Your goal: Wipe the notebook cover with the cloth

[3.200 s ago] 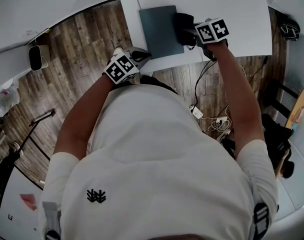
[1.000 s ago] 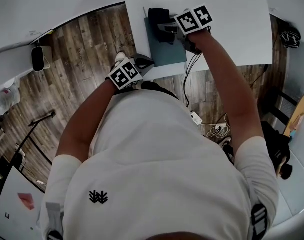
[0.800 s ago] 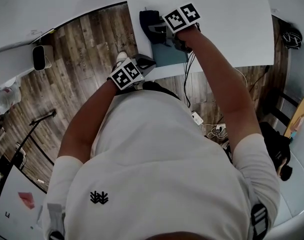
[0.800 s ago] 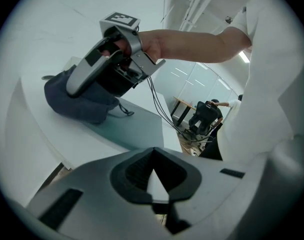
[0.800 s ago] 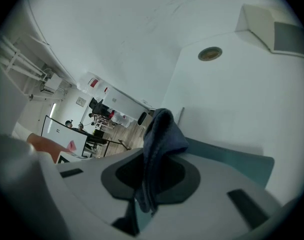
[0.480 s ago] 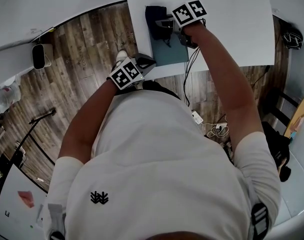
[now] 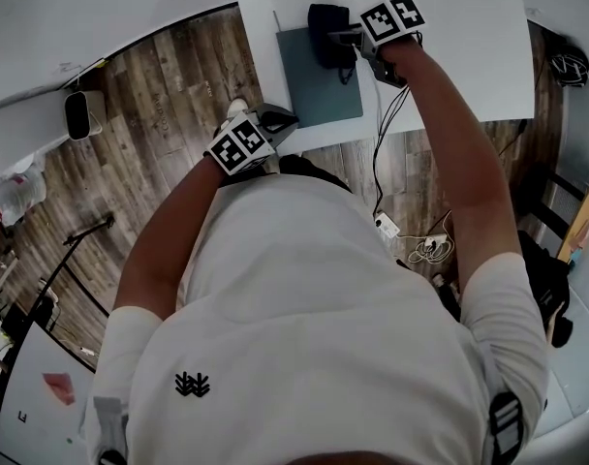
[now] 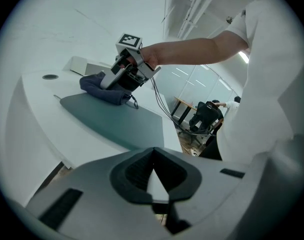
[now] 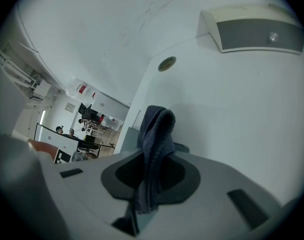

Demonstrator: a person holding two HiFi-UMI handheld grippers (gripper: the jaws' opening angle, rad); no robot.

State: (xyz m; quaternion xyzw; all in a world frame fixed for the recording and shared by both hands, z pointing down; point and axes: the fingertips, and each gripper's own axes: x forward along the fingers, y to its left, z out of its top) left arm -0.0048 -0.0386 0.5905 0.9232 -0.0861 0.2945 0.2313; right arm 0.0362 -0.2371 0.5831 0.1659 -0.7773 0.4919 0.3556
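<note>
From the head view, a dark teal notebook (image 7: 314,90) lies flat near the front left corner of the white desk (image 7: 449,66). A bunched dark cloth (image 7: 325,32) sits on the notebook's far edge, at the tip of the right gripper (image 7: 341,39). The left gripper (image 7: 280,119) hangs at the desk's front edge, just beside the notebook's near left corner and well apart from the cloth.

In the left gripper view, the left gripper (image 8: 153,156) has its jaws clenched together with nothing between them. Beyond them the notebook (image 8: 117,121) stretches across the desk (image 8: 32,109), with the cloth (image 8: 104,86) pressed on its far end under the right gripper (image 8: 114,79).

In the right gripper view, the right gripper (image 9: 152,159) has its jaws clamped on the dark blue cloth (image 9: 156,129), which stands up in a fold between them. A sliver of the notebook (image 9: 126,139) shows to the left. On the desk (image 9: 232,109) farther off are a round grommet (image 9: 167,63) and a pale box (image 9: 257,31).
</note>
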